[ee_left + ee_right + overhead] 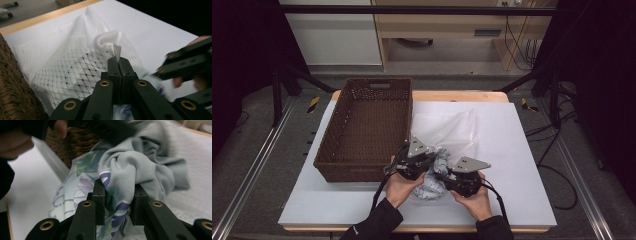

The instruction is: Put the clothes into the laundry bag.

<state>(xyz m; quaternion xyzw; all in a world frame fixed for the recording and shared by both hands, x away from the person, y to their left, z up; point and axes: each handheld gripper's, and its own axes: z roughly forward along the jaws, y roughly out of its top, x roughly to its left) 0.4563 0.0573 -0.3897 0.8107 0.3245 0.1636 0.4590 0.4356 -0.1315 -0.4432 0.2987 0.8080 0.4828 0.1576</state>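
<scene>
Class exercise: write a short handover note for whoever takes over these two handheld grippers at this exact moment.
Left gripper: shut on the white mesh bag's edge, lifting it.
Right gripper: jaws around a bunch of the grey floral cloth, pads pressing it.
Both work at the table's near edge, beside the wicker basket.
Done: bag and cloth gripped.
Left, probably: get the cloth into the bag; whether any is inside can't be told.

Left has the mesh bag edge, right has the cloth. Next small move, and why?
Probably push the floral cloth toward the mesh bag mouth. The left gripper pinches the bag's edge shut and lifted; the right gripper has a bunched fold between its jaws, right beside the bag.
</scene>
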